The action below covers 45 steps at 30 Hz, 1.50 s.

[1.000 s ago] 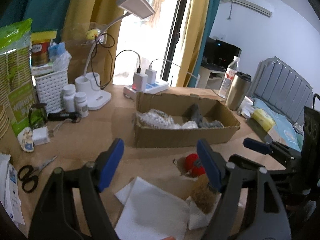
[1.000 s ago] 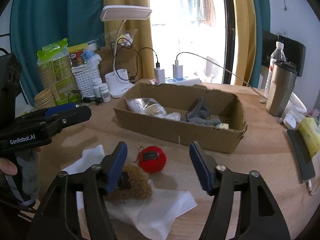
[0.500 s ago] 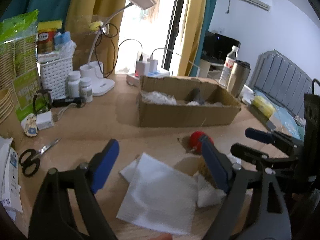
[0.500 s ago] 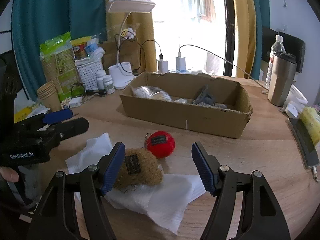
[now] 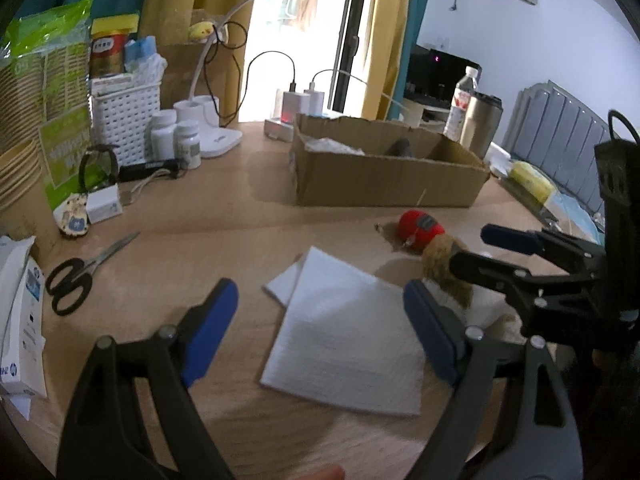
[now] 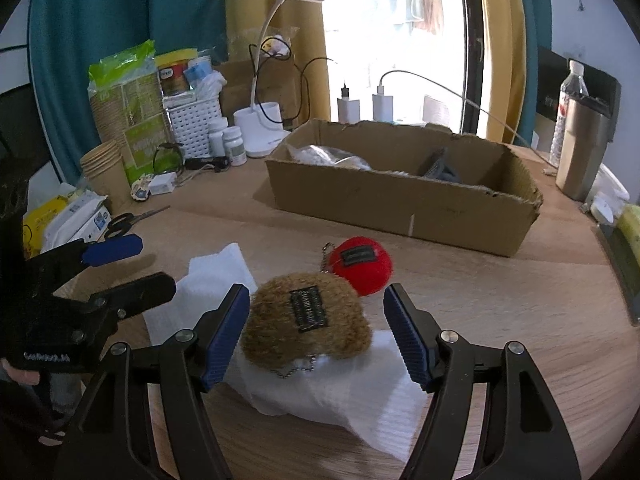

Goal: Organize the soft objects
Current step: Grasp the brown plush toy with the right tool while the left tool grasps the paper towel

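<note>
A brown furry plush (image 6: 308, 320) with a black label lies on crumpled white tissue (image 6: 348, 392). My right gripper (image 6: 316, 330) stands open around it, a blue pad on each side, neither pressing. A red plush ball (image 6: 364, 266) on a keychain rests just behind it. My left gripper (image 5: 320, 322) is open low over a flat white tissue sheet (image 5: 344, 336), nothing between its fingers. In the left wrist view the brown plush (image 5: 444, 268) and red ball (image 5: 420, 230) sit to the right. The cardboard box (image 6: 400, 208) behind holds a plastic bag and a grey item.
Scissors (image 5: 80, 272) lie at the left, near a tissue pack (image 6: 76, 220) and paper cups (image 6: 104, 164). A white basket (image 5: 124, 116), pill bottles (image 5: 188, 140) and a desk lamp (image 6: 260, 132) stand at the back. A steel tumbler (image 6: 584, 148) stands at the right.
Both grippers have sunk closer to the table. The brown plush now lies between the right gripper's pads. The left jaws stand wider than a second ago.
</note>
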Each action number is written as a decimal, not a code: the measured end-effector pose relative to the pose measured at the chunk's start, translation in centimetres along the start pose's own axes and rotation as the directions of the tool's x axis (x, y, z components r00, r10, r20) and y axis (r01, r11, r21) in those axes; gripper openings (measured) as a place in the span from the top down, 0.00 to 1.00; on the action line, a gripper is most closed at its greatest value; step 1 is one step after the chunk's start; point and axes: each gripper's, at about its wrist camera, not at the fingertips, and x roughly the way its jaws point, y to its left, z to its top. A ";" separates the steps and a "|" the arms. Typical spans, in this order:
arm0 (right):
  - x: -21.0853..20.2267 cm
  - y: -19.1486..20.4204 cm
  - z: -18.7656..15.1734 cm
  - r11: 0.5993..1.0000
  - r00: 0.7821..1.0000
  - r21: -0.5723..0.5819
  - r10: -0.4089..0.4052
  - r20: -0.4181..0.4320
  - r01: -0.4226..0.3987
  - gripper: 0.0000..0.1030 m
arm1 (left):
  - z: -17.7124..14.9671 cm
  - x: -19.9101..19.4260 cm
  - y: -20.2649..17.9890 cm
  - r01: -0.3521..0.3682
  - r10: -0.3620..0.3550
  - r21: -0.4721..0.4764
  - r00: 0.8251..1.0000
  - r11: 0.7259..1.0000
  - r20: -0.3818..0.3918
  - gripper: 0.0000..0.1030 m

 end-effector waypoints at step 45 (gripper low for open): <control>-3.5 -4.9 -1.6 0.992 0.993 0.129 -0.014 0.121 -0.002 0.44 | -1.2 4.6 -4.8 -0.010 0.047 0.188 0.980 0.982 -0.195 0.41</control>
